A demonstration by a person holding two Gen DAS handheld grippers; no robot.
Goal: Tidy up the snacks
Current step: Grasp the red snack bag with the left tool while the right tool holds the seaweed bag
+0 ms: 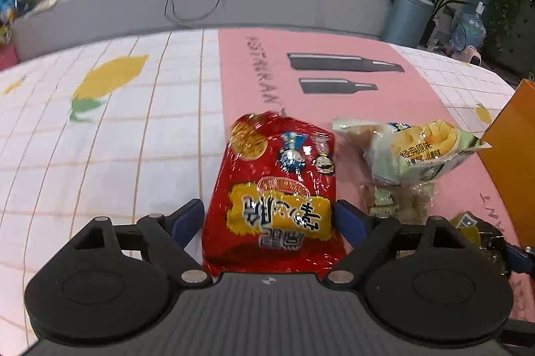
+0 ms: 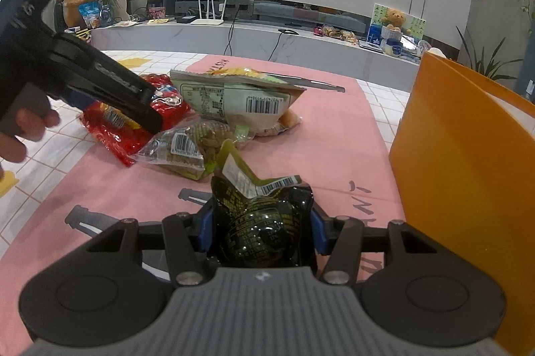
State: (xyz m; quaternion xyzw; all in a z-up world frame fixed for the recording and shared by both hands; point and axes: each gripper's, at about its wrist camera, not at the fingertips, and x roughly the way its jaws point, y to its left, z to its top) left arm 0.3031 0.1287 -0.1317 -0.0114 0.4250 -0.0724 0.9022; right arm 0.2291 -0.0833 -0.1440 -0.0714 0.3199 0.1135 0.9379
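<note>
A dark green snack pouch is clamped in the right gripper, low over the pink mat just beside the orange box, whose inside is hidden. The red snack bag lies on the counter between the wide-apart fingers of the left gripper, touching neither blue pad. Beside it lie a pale green bag and a clear packet, mid-counter.

From my feed the only clean read is 经典原味 on the pale green snack bag. The red bag has big yellow-panel characters, upside down, can't make them out. Pink mat lettering looks like "RESTAURANT", blurry.
</note>
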